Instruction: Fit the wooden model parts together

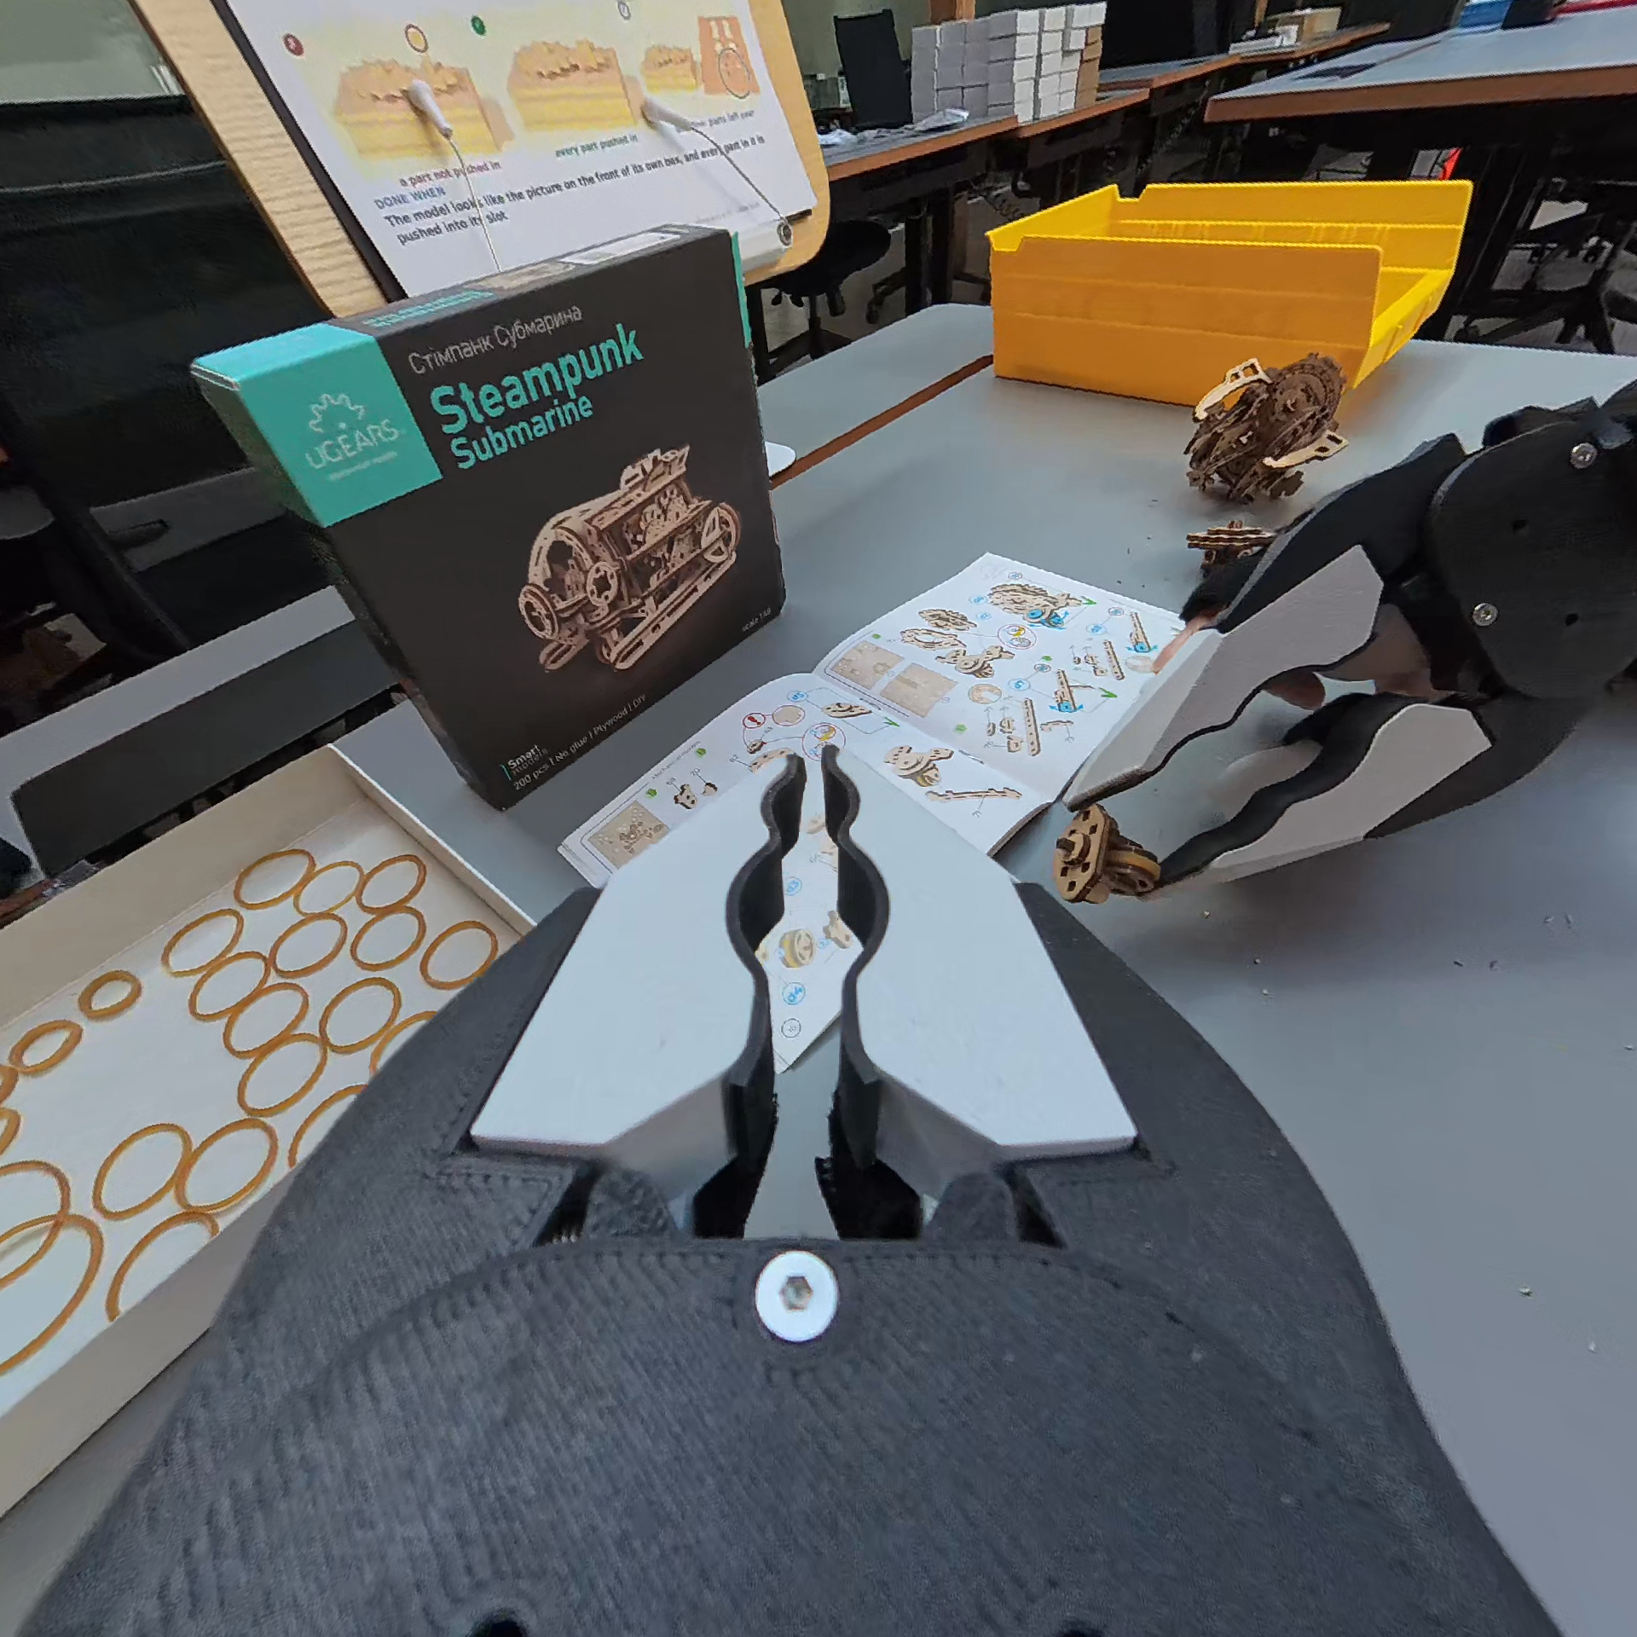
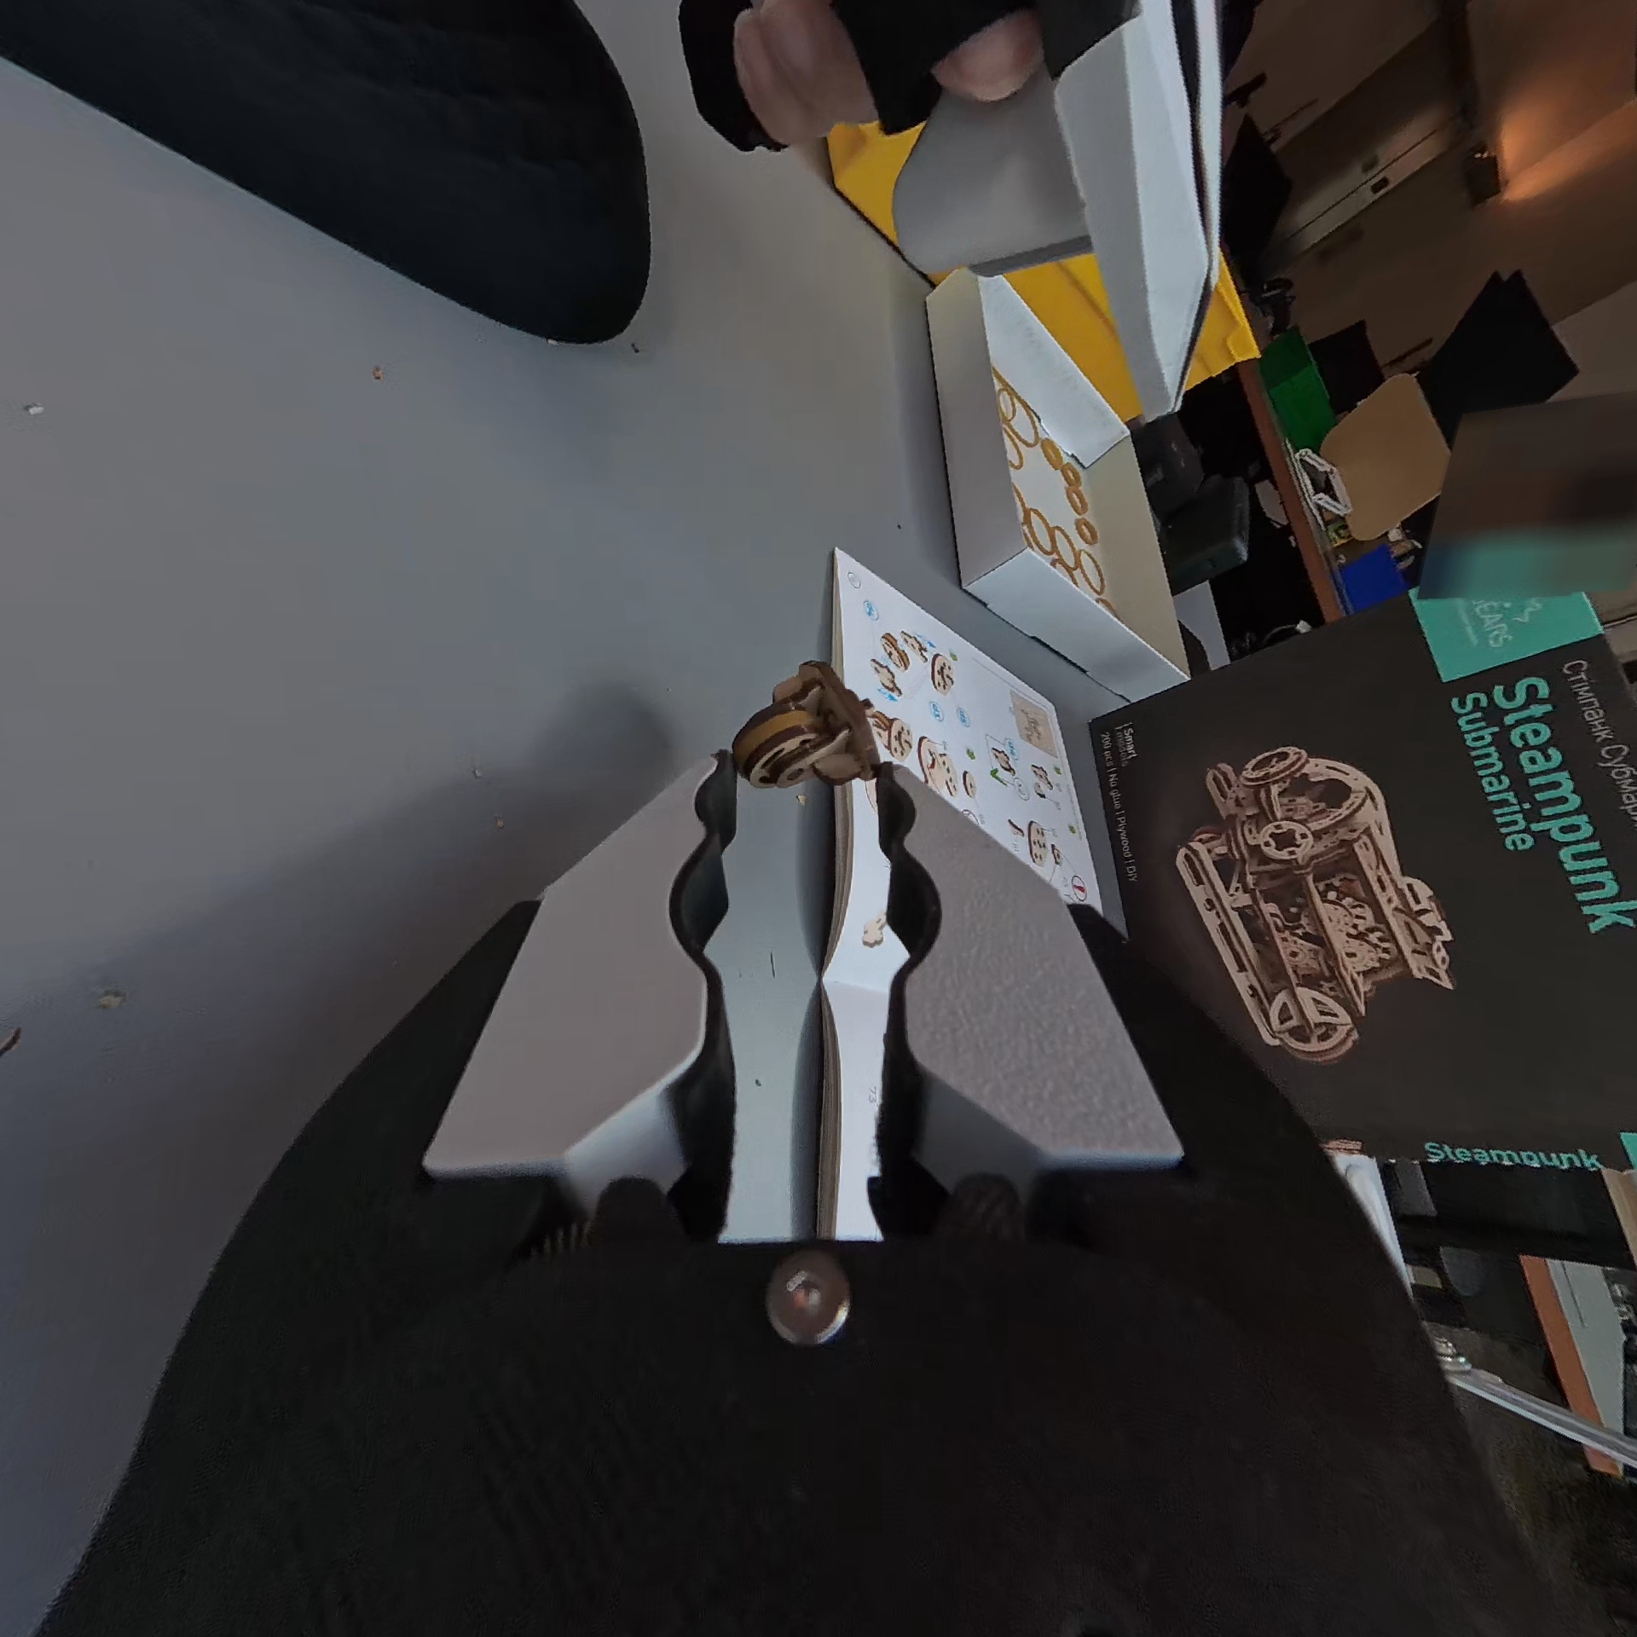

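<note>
Left wrist view shows my left gripper [image 1: 813,764] empty, its jaws nearly together with only a thin slit between the tips, hovering over the near edge of the open instruction booklet [image 1: 895,722]. To its right, my right gripper [image 1: 1118,840] is grasping a small wooden gear sub-assembly [image 1: 1103,855] at its fingertips, low over the grey table [image 1: 1284,1107], just off the booklet's right edge. In the right wrist view the same gear piece [image 2: 806,728] sits pinched between my tips beside the booklet's edge [image 2: 957,735]. Left of my left gripper lies a white tray of rubber bands [image 1: 257,1001]; ahead stands the black model box [image 1: 531,523]. Beyond my right gripper rests a larger wooden assembly [image 1: 1262,430] in front of a yellow bin [image 1: 1187,292]. Bare tabletop lies open right of and below both grippers.
</note>
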The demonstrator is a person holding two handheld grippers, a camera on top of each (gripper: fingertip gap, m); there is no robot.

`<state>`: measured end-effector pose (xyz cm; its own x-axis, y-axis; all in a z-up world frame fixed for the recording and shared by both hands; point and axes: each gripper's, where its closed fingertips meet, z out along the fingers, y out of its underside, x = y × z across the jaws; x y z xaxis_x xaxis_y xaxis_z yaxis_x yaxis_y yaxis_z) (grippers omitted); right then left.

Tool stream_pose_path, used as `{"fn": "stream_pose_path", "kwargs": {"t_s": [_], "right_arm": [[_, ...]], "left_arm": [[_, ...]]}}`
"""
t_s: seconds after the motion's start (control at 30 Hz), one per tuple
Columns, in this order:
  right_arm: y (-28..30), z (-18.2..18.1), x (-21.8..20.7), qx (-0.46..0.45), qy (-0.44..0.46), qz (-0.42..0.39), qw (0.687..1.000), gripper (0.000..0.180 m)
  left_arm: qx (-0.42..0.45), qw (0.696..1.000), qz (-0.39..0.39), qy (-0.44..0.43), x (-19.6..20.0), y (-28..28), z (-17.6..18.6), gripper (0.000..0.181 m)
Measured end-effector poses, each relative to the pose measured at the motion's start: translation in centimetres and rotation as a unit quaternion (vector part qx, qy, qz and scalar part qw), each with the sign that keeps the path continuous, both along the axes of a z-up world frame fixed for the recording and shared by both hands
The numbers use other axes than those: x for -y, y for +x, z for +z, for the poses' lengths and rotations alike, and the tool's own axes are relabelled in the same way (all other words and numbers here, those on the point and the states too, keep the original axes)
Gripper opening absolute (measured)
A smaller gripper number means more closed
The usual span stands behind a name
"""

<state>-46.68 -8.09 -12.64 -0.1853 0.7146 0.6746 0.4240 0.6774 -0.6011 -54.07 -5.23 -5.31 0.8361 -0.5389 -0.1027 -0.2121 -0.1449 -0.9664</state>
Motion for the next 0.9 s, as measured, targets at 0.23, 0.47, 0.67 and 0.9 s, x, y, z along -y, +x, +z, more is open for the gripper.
{"fn": "stream_pose_path", "kwargs": {"t_s": [0.23, 0.47, 0.67, 0.9], "right_arm": [[-0.1, 0.2, -0.6, -0.011, 0.007, -0.015, 1.0, 0.03], [-0.5, 0.6, -0.7, -0.024, -0.05, -0.04, 0.998, 0.03], [-0.3, -0.1, -0.9, -0.015, -0.067, -0.037, 0.997, 0.03], [-0.2, 1.3, -0.7, -0.048, -0.079, -0.024, 0.995, 0.03]], "left_arm": [[-0.013, 1.0, 0.025, 0.004, -0.5, -0.7, -0.2, 0.002], [-0.007, 0.999, 0.037, 0.005, -0.6, -1.0, -0.1, 0.0], [-0.001, 0.999, 0.049, 0.003, -0.8, -1.5, -0.1, 0.0], [0.008, 0.998, 0.054, 0.005, -0.8, -1.8, 0.1, 0.0]]}}
